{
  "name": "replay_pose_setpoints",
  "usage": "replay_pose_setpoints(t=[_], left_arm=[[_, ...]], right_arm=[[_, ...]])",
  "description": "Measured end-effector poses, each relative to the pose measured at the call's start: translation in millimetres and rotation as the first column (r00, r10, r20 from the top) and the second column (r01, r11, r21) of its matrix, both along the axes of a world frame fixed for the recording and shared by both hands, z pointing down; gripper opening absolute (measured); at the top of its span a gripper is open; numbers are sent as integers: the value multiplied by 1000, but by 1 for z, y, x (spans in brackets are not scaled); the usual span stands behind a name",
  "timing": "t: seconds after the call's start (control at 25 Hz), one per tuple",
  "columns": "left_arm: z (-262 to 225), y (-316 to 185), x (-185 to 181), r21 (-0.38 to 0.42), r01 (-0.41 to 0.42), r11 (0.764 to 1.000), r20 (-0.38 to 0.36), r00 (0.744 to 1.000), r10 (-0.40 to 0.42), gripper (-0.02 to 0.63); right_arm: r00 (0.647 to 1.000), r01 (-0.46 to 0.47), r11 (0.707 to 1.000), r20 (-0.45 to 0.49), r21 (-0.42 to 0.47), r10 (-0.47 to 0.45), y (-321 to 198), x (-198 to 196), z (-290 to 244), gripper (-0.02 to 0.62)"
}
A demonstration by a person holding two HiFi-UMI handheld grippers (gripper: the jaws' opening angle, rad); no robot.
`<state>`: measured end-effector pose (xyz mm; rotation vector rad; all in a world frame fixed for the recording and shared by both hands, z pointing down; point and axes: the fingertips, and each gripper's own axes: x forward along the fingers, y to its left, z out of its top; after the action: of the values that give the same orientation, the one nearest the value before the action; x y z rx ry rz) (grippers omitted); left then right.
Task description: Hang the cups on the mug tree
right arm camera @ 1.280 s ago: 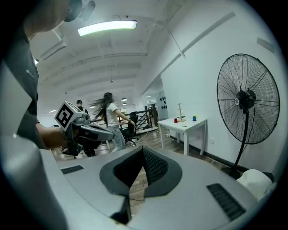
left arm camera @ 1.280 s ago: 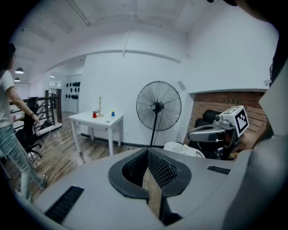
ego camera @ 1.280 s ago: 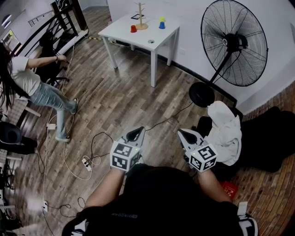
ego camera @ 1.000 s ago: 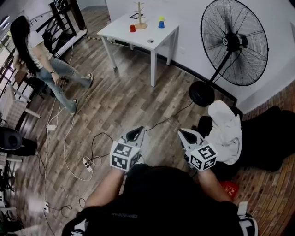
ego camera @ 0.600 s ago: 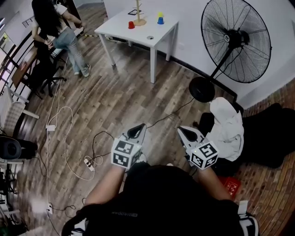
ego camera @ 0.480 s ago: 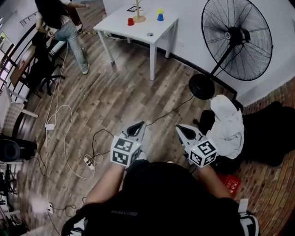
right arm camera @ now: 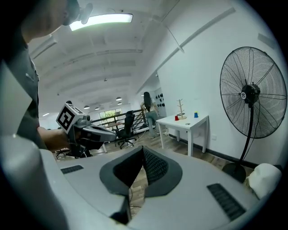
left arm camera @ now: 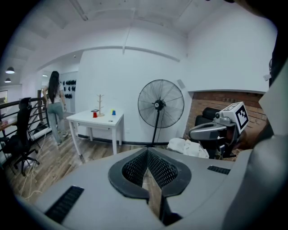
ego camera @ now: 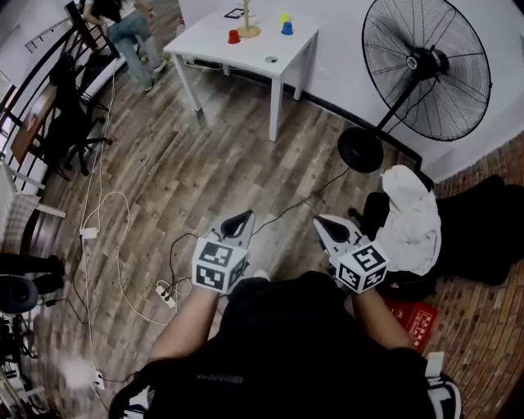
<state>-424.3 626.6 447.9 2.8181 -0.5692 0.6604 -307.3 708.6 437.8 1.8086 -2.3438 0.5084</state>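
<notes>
White desk [ego camera: 246, 51] stands well ahead of me, not yet reached. The person [ego camera: 123, 24], earlier well left of the desk, has walked round to its far-left corner. My left gripper [ego camera: 240, 219] and right gripper [ego camera: 326, 225] stay pressed together, empty. On the desk: mug tree [ego camera: 247, 20], bare; red cup [ego camera: 234, 37] and blue cup [ego camera: 287, 28] beside it, unhung.

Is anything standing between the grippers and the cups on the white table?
Nothing visible does. Only wooden floor with a thin cable lies between the left gripper, the right gripper and the table with the red cup and blue cup; the fan stands aside.
</notes>
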Motion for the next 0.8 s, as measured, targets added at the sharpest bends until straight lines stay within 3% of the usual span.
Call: replay_pose_setpoints(t=[0.36, 0.8], left_arm=[[18, -28, -9, -53, -20, 998, 1, 1000, 20, 15], [36, -99, 38, -82, -2, 997, 57, 998, 7, 15]], right_arm=[[999, -45, 998, 23, -50, 46, -26, -4, 10, 6], [996, -40, 998, 74, -53, 44, -104, 50, 25, 6]])
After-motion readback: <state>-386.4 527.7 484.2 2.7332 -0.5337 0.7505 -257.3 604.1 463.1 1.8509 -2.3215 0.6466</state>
